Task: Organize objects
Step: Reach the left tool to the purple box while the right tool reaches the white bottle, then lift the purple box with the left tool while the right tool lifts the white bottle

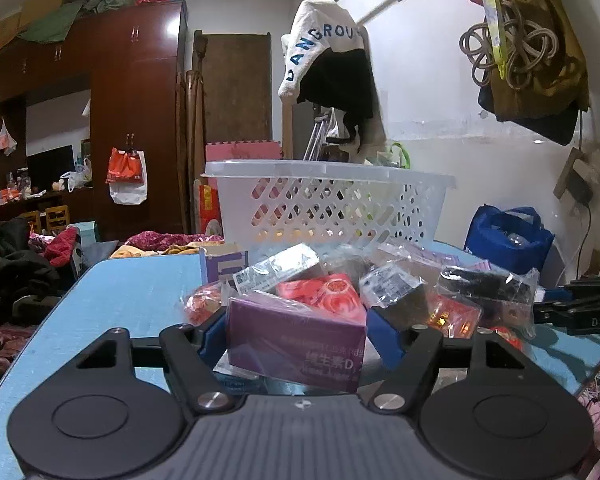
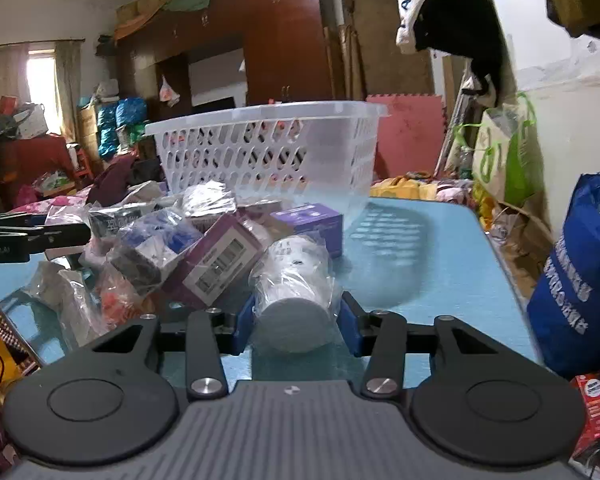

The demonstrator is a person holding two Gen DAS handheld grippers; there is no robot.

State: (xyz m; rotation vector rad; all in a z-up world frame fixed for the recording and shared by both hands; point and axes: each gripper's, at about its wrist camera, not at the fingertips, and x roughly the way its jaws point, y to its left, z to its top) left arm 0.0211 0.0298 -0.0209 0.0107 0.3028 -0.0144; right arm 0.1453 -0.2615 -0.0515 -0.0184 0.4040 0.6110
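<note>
A pile of wrapped packets and small boxes (image 1: 340, 288) lies on the blue table (image 1: 140, 292), in front of a white lattice basket (image 1: 324, 172). My left gripper (image 1: 298, 320) is shut on a purple box (image 1: 296, 344) at the near edge of the pile, a blue pad against each side of it. In the right wrist view the same pile (image 2: 172, 248) sits left of centre, with the basket (image 2: 260, 116) behind it. My right gripper (image 2: 296, 312) is shut on a white cylinder in clear plastic wrap (image 2: 290, 280), which lies end-on to the camera.
A blue fabric bag (image 2: 576, 292) stands off the table's right edge, with a red carton (image 2: 592, 404) below it. A green-and-white bag (image 2: 504, 152) and hanging clothes (image 1: 328, 60) line the wall behind. Bare tabletop (image 2: 440, 264) lies right of the pile.
</note>
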